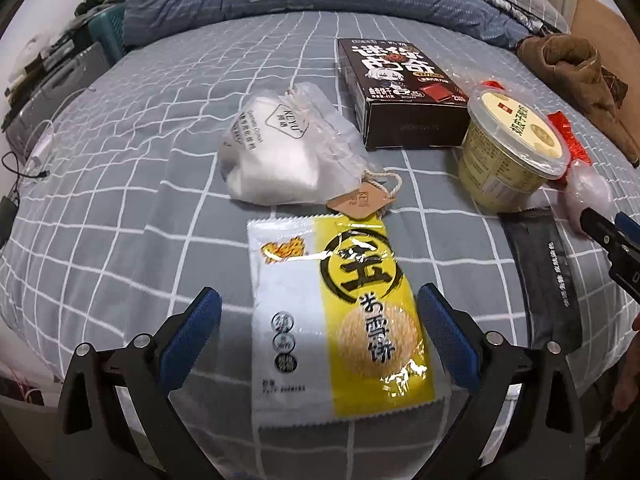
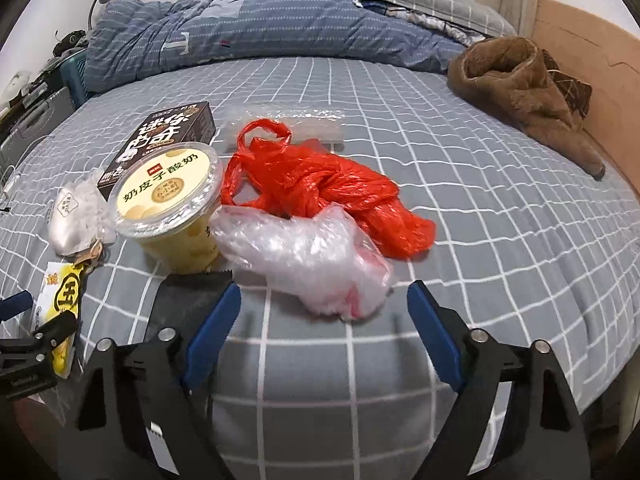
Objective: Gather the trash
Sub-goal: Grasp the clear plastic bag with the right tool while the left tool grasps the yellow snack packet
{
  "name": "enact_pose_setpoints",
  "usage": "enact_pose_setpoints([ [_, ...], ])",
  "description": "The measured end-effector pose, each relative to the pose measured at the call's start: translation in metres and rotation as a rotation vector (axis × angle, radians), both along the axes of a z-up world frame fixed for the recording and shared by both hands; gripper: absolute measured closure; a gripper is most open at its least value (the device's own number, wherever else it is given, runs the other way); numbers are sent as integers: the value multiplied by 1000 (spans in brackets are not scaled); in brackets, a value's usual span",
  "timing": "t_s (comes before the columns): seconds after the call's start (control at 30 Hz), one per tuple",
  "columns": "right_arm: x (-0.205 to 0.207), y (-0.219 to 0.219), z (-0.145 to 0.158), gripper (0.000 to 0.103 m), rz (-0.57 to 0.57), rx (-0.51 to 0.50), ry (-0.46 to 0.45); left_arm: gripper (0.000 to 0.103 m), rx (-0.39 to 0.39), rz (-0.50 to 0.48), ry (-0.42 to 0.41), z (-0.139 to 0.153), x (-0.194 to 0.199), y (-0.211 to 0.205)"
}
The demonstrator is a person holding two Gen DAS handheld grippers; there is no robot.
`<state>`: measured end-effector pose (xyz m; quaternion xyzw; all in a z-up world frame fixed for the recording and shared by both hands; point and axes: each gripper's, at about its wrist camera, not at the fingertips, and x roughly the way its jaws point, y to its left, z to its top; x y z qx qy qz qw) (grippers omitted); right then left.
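On the grey checked bed sheet lies a yellow-and-white snack packet between the fingers of my left gripper, which is open, its pads apart from the packet. My right gripper is open too, its tips on either side of the near end of a crumpled clear plastic bag. Behind that bag lies a red plastic bag. A yoghurt cup, a dark biscuit box, a clear pouch of white stuff and a dark grey packet lie around.
A blue quilt is bunched along the far side of the bed. A brown fleece garment lies at the far right beside a wooden board. A clear bubble-wrap piece lies behind the red bag. Clutter and a cable sit off the bed's left edge.
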<state>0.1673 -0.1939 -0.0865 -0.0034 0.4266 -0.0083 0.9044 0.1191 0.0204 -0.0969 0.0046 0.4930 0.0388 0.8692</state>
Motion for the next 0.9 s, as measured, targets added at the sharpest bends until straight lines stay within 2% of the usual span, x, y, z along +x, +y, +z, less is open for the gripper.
enact_pose_setpoints([
  [0.07,4,2,-2,27,2,-2,2,12,0,3,5,-1,3,0],
  [0.13,6,2,-4,33,3,0,5,19,6,5,7,-3,5,-1],
  [0.2,7,0,-5,44,0,10,10,25,11,5,6,-3,6,-3],
  [0.3,7,-3,-7,52,-8,12,16,30,16,8,9,-3,6,-5],
  [0.53,6,-6,-5,57,-18,15,12,37,14,-1,0,0,5,-4],
  [0.9,-9,-7,22,58,-23,10,-33,40,-1,-14,-35,18,-5,-6],
])
